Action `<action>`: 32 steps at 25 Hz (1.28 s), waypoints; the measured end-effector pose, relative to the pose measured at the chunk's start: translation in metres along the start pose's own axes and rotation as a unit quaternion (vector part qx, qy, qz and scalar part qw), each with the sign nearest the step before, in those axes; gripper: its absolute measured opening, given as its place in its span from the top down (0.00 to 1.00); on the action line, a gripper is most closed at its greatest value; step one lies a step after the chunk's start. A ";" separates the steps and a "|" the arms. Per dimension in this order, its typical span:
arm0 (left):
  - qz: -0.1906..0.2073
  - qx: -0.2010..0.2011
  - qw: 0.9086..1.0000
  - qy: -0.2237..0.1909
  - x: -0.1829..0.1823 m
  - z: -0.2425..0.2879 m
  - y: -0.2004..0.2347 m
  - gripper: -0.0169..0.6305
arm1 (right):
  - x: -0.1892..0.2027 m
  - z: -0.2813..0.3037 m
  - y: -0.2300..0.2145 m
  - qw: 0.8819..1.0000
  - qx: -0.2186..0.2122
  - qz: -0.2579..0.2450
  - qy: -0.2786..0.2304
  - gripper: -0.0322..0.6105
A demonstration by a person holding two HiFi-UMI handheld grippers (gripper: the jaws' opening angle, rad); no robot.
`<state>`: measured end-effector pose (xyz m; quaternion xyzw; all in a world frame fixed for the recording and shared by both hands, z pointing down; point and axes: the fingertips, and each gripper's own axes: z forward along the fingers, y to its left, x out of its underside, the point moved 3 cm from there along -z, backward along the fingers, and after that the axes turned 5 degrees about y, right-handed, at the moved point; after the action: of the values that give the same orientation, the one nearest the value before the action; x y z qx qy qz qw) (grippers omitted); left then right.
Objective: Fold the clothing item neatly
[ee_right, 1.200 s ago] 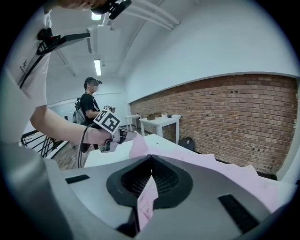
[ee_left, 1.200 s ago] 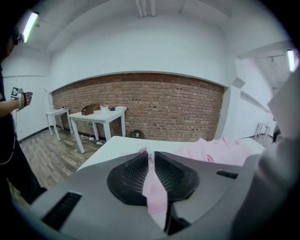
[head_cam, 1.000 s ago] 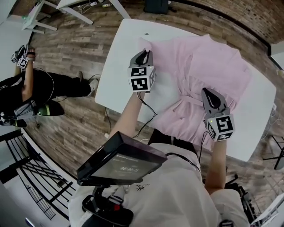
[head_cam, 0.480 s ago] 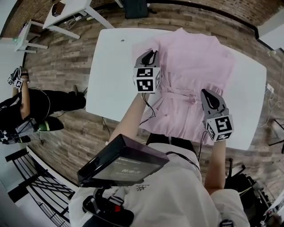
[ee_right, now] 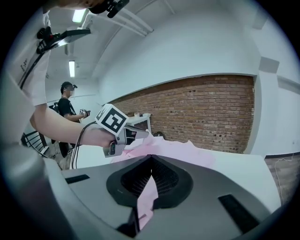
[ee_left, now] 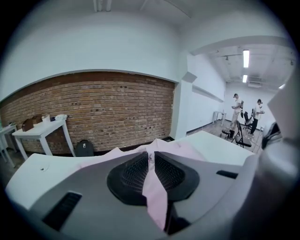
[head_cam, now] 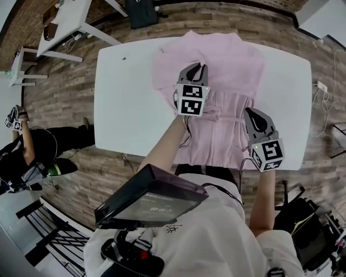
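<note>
Head view gives us a white bench [head_cam: 127, 103] on a wood-plank floor [head_cam: 70, 81]. The pink garment [head_cam: 227, 59] is spread over the bench's middle, reaching from the far edge to the near one. A tied belt [head_cam: 230, 116] crosses its waist.

Our left claw [head_cam: 195, 68] sits over the garment's left half. In the left gripper view its jaws are nearly together, with a strip of the pink cloth pinched between the ribbed pads. Our right claw [head_cam: 253, 113] is at the garment's right side, just past the belt's end. In the right gripper view its jaws are pressed together on a thin fold of the same cloth.

Both marker cubes and our forearms lie across the near part of the garment and hide some of it from above. A dark screen [head_cam: 151, 197] strapped at our chest blocks the floor just below the bench's near edge.

Around the bench we see a black bag [head_cam: 139, 12] on the floor beyond its far edge, and a white side table [head_cam: 70, 21] to the far left. A person in dark clothes [head_cam: 27, 157] is on the left, and a cable [head_cam: 324, 92] trails past the bench's right end. A black railing [head_cam: 38, 222] is at the lower left. The left gripper view adds a brick wall [ee_left: 93, 108] behind the bench and two people [ee_left: 246, 112] far off in a side room.
</note>
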<state>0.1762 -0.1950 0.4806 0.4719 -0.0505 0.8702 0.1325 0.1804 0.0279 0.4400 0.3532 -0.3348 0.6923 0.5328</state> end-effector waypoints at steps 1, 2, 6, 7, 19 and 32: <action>0.010 0.007 1.000 0.002 0.001 0.004 -0.010 0.91 | 0.002 -0.003 -0.003 1.000 0.004 0.002 0.000 0.94; 0.018 0.013 1.000 0.004 0.002 0.009 -0.020 0.91 | 0.004 -0.006 -0.006 1.000 0.008 0.004 0.000 0.94; 0.042 0.036 0.998 0.011 0.009 0.026 -0.055 0.91 | 0.015 -0.017 -0.020 1.000 0.023 0.014 0.004 0.94; 0.051 0.042 0.998 0.014 0.010 0.029 -0.062 0.91 | 0.018 -0.020 -0.023 0.999 0.027 0.016 0.006 0.95; 0.141 0.102 0.984 0.041 0.039 0.054 -0.126 0.91 | 0.036 -0.030 -0.036 0.998 0.052 0.035 0.018 0.94; 0.238 0.208 0.945 0.086 0.081 0.074 -0.183 0.75 | 0.050 -0.036 -0.043 0.996 0.069 0.047 0.033 0.94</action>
<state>0.2450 -0.0199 0.5819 0.3866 0.0318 0.9047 -0.1759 0.2085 0.0921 0.4670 0.3503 -0.2844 0.7491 0.4850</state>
